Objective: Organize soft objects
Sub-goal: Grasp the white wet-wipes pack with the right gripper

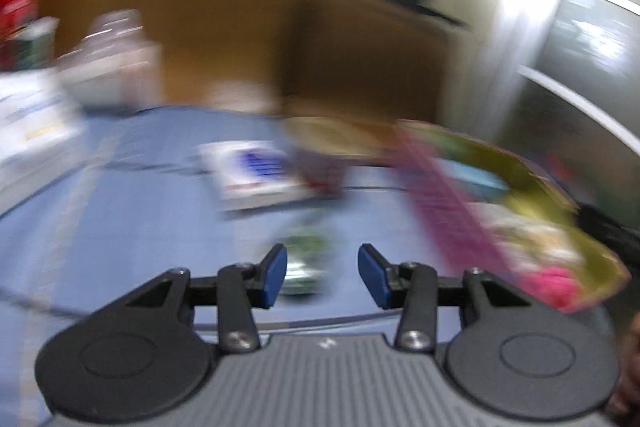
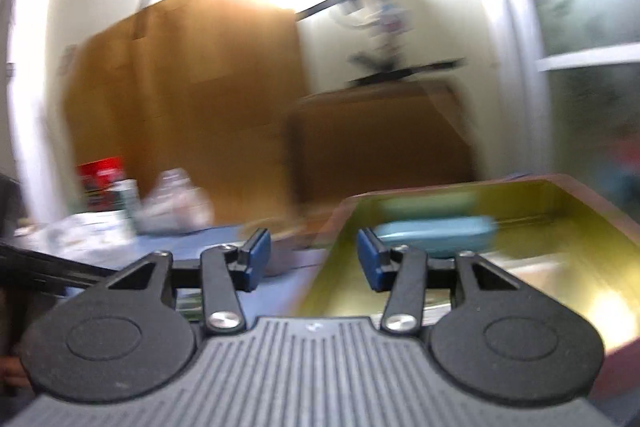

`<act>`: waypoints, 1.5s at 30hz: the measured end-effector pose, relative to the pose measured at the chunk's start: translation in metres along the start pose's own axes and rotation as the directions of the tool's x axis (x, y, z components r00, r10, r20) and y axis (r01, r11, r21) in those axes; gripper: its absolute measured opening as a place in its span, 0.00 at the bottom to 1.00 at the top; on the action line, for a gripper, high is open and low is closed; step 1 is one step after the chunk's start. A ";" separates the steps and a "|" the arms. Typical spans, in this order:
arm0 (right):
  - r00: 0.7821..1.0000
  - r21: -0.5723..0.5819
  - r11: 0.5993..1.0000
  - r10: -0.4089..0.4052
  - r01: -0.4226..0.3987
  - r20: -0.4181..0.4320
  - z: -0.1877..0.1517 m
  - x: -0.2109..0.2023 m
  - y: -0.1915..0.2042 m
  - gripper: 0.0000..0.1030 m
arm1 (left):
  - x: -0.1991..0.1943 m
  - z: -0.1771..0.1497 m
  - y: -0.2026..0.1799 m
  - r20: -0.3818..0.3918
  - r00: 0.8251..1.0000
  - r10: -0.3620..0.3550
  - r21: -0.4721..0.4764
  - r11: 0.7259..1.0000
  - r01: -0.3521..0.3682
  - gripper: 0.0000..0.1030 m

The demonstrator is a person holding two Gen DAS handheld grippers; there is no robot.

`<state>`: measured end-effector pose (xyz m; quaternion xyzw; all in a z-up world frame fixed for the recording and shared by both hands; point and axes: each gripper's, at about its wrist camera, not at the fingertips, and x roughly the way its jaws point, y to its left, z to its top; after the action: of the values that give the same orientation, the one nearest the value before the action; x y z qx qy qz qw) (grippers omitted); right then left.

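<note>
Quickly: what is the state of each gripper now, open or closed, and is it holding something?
Left gripper: open, holding nothing.
Right gripper: open, holding nothing.

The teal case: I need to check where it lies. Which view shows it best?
The right wrist view: the teal case lies inside the yellow bin, just beyond the right gripper. The left wrist view shows only a blurred teal patch in the bin.
</note>
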<state>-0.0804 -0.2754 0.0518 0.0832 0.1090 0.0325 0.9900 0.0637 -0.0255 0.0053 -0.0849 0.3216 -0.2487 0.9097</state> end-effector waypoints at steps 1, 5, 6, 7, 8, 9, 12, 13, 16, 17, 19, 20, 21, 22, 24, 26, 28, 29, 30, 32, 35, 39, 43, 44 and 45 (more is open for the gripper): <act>0.999 0.004 0.999 0.047 -0.047 -0.023 0.000 0.008 0.009 0.49 | -0.002 -0.001 0.021 0.009 0.999 0.054 -0.030 0.998 -0.054 0.39; 0.975 0.032 0.985 0.174 -0.171 -0.140 -0.005 0.061 0.053 0.51 | -0.008 -0.004 0.086 0.043 0.956 0.290 -0.094 0.954 -0.285 0.39; 0.968 0.036 0.982 0.190 -0.187 -0.161 -0.007 0.077 0.062 0.53 | -0.009 -0.006 0.097 0.056 0.942 0.331 -0.096 0.941 -0.325 0.39; 0.963 0.039 0.980 0.198 -0.194 -0.183 -0.010 0.094 0.069 0.55 | -0.011 -0.009 0.109 0.061 0.932 0.358 -0.113 0.930 -0.350 0.37; 0.960 0.042 0.981 0.193 -0.188 -0.203 -0.012 0.110 0.075 0.57 | -0.018 -0.009 0.120 0.084 0.949 0.304 -0.179 0.941 -0.285 0.41; 0.957 0.049 0.985 0.172 -0.165 -0.232 -0.014 0.132 0.080 0.59 | -0.021 -0.009 0.125 0.100 0.956 0.276 -0.205 0.946 -0.252 0.44; 0.951 0.045 0.997 0.071 -0.060 -0.300 -0.020 0.187 0.083 0.80 | -0.024 -0.010 0.131 0.114 0.964 0.241 -0.230 0.950 -0.210 0.44; 0.947 0.034 0.999 0.036 -0.027 -0.318 -0.022 0.201 0.083 0.81 | -0.026 -0.010 0.132 0.121 0.965 0.232 -0.232 0.952 -0.200 0.44; 0.928 0.009 1.000 0.006 -0.003 -0.373 -0.027 0.229 0.085 0.83 | -0.024 -0.010 0.129 0.136 0.966 0.222 -0.227 0.956 -0.188 0.44; 0.921 0.004 1.000 0.005 -0.004 -0.390 -0.028 0.237 0.085 0.84 | -0.024 -0.010 0.126 0.140 0.966 0.219 -0.222 0.957 -0.185 0.44; 0.916 -0.029 1.000 0.000 -0.012 -0.401 -0.031 0.244 0.089 0.85 | -0.024 -0.011 0.123 0.148 0.965 0.217 -0.208 0.961 -0.184 0.44; 0.916 -0.066 0.998 -0.014 -0.014 -0.401 -0.032 0.247 0.094 0.85 | -0.024 -0.012 0.121 0.152 0.965 0.215 -0.201 0.962 -0.183 0.44; 0.913 -0.091 0.996 -0.024 -0.014 -0.408 -0.032 0.250 0.096 0.86 | -0.024 -0.012 0.120 0.155 0.965 0.214 -0.192 0.964 -0.183 0.44; 0.912 -0.116 0.993 -0.035 -0.014 -0.410 -0.033 0.253 0.099 0.80 | -0.024 -0.012 0.119 0.158 0.964 0.214 -0.187 0.965 -0.184 0.44; 0.910 -0.142 0.990 -0.036 -0.025 -0.412 -0.031 0.256 0.103 0.78 | -0.025 -0.012 0.119 0.164 0.963 0.214 -0.187 0.965 -0.183 0.44; 0.911 -0.145 0.988 -0.013 -0.052 -0.413 -0.032 0.252 0.105 0.76 | -0.026 -0.012 0.122 0.163 0.964 0.211 -0.200 0.964 -0.177 0.44; 0.911 -0.160 0.980 0.042 -0.118 -0.410 -0.032 0.239 0.115 0.76 | -0.026 -0.011 0.126 0.157 0.967 0.203 -0.225 0.960 -0.165 0.45; 0.911 -0.189 0.969 0.069 -0.158 -0.407 -0.033 0.228 0.122 0.76 | -0.026 -0.011 0.129 0.153 0.968 0.198 -0.241 0.958 -0.158 0.45; 0.907 -0.215 0.957 0.094 -0.196 -0.411 -0.035 0.216 0.129 0.76 | -0.026 -0.011 0.133 0.151 0.970 0.193 -0.254 0.955 -0.150 0.46; 0.872 -0.239 0.913 0.199 -0.331 -0.446 -0.041 0.184 0.139 0.76 | -0.027 -0.012 0.138 0.148 0.972 0.182 -0.283 0.950 -0.135 0.46; 0.800 -0.274 0.825 0.308 -0.494 -0.516 -0.056 0.132 0.145 0.78 | -0.027 -0.012 0.140 0.140 0.977 0.161 -0.288 0.951 -0.115 0.46; 0.807 -0.314 0.814 0.285 -0.488 -0.517 -0.069 0.069 0.123 0.79 | -0.025 -0.013 0.131 0.128 0.984 0.123 -0.227 0.970 -0.091 0.46; 0.890 -0.293 0.906 0.163 -0.307 -0.426 -0.071 0.034 0.087 0.90 | -0.022 -0.015 0.116 0.082 0.995 0.056 -0.173 0.984 -0.042 0.47; 0.883 -0.244 0.918 0.185 -0.312 -0.431 -0.071 0.030 0.080 0.90 | -0.022 -0.017 0.112 0.067 0.997 0.044 -0.176 0.984 -0.031 0.47; 0.880 -0.206 0.926 0.204 -0.315 -0.428 -0.072 0.025 0.075 0.90 | -0.023 -0.019 0.107 0.054 0.998 0.020 -0.187 0.982 -0.010 0.47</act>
<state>-0.0750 -0.1880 -0.0101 -0.0467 0.2908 0.1969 0.9351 0.0790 0.0783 -0.0307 -0.1742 0.3189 -0.2082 0.9081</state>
